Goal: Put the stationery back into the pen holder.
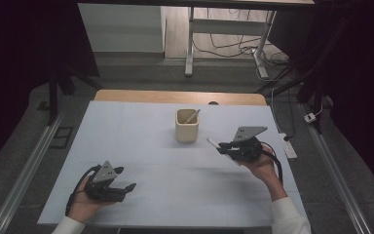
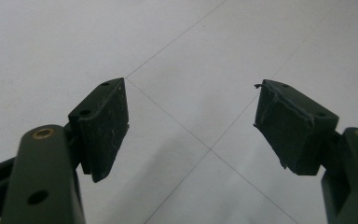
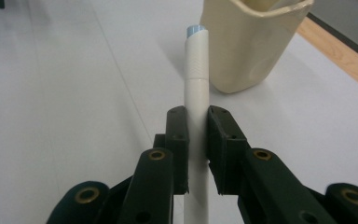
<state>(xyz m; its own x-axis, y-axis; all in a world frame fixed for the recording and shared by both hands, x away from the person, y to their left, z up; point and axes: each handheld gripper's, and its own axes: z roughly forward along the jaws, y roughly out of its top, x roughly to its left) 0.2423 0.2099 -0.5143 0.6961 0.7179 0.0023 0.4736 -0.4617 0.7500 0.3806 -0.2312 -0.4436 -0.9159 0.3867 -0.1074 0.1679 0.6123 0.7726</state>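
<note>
Right jaws clamped on a cream marker; left jaws wide apart over bare table.

My right gripper (image 3: 196, 140) has its jaws closed on the barrel of the marker (image 3: 196, 88), one pad pressing each side. The marker runs straight out ahead between the pads, its pale blue end farthest from me. Just beyond that end and slightly to the side stands the beige cup (image 3: 247, 42), upright on the white table (image 3: 74, 116), near the marker tip but apart from it. In the high view the marker (image 1: 213, 142) sticks out of my right gripper (image 1: 224, 146) toward the cup (image 1: 187, 126), which holds another thin stick leaning on its rim. My left gripper (image 1: 126, 181) sits low, well apart from the cup. Its jaws stand open, with plain table surface (image 2: 191, 56) between the pads (image 2: 103, 126).
</note>
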